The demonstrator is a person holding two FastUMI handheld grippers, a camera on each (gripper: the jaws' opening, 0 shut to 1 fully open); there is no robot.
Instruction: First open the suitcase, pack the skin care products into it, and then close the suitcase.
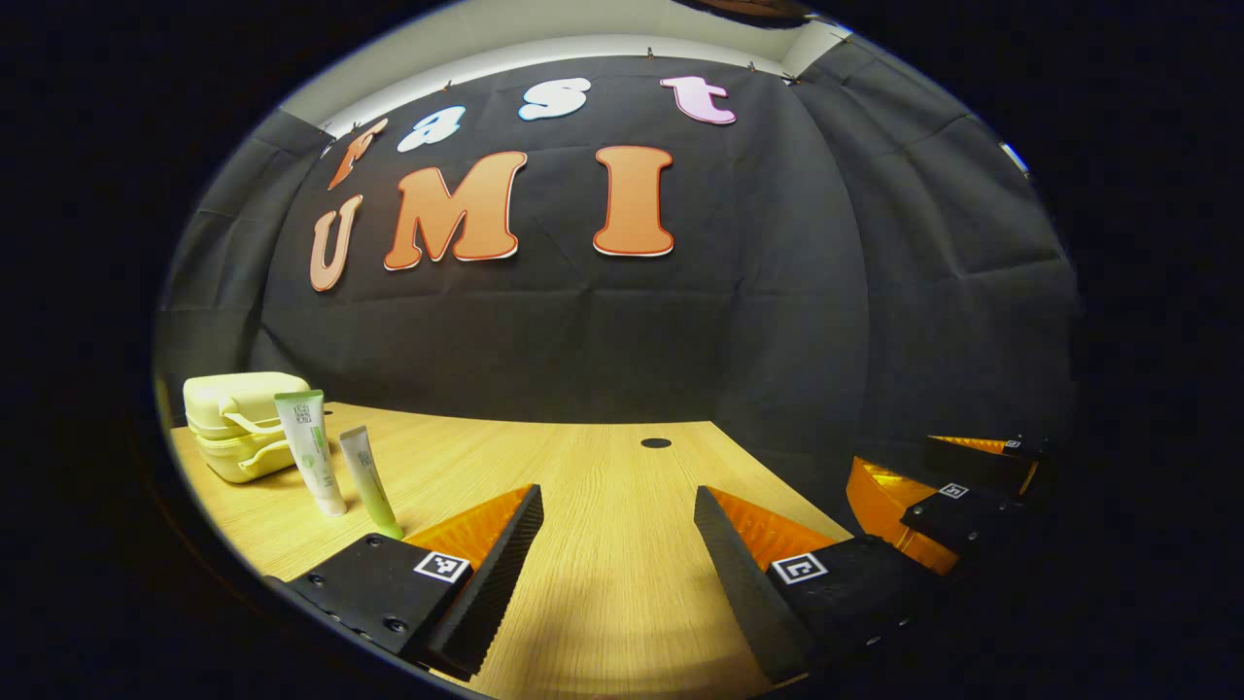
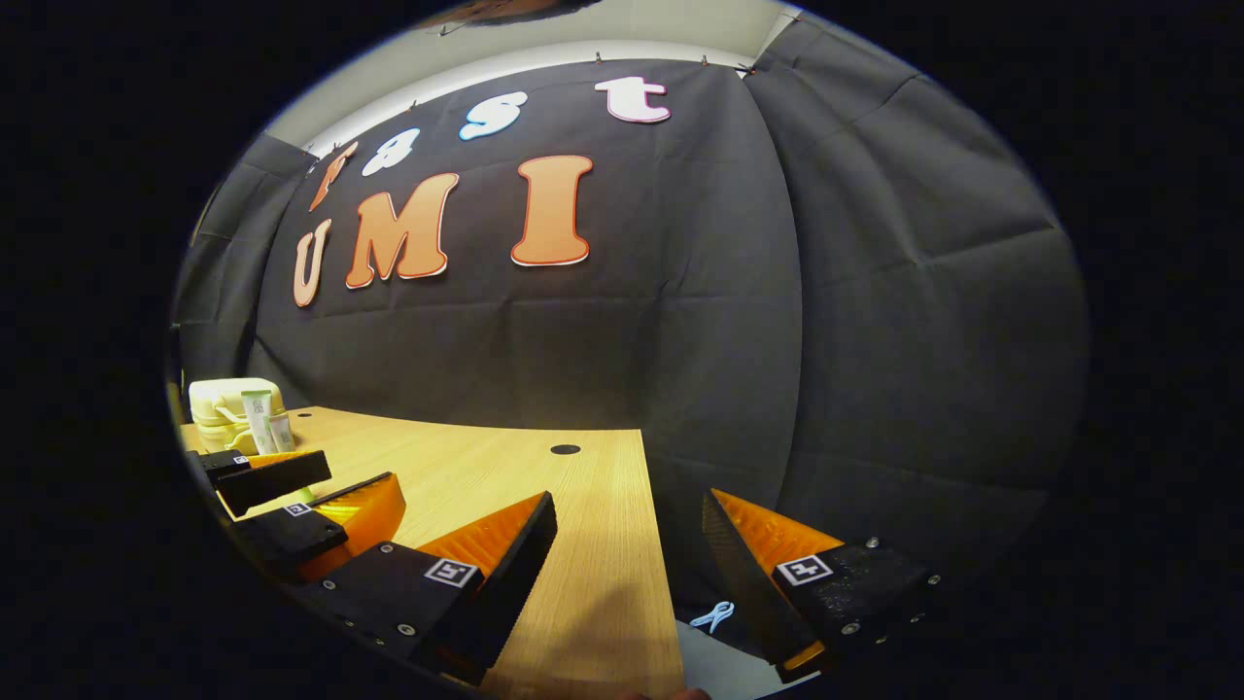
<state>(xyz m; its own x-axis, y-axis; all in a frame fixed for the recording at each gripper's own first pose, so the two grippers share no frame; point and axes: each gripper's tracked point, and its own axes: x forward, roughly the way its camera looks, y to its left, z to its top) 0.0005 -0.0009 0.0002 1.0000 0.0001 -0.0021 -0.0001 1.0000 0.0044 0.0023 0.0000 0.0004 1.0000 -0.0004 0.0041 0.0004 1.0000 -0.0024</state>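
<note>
A small pale yellow suitcase (image 1: 238,423) lies closed at the far left of the wooden table (image 1: 603,496). Two skin care tubes stand upright in front of it: a white and green one (image 1: 311,452) and a shorter green one (image 1: 369,483). My left gripper (image 1: 614,544) hovers open over the table's middle, well right of the tubes, with nothing between its fingers. My right gripper (image 2: 627,559) is open over the table's right edge, holding nothing. In the right gripper view the suitcase (image 2: 225,408) and tubes (image 2: 262,423) sit far off to the left, beyond the left gripper (image 2: 292,501).
A dark round hole (image 1: 656,443) sits in the tabletop near the black cloth wall. The table's right edge (image 2: 656,544) runs under my right gripper, with a small light blue clip (image 2: 714,615) on the floor below. The other gripper (image 1: 957,496) shows at the right.
</note>
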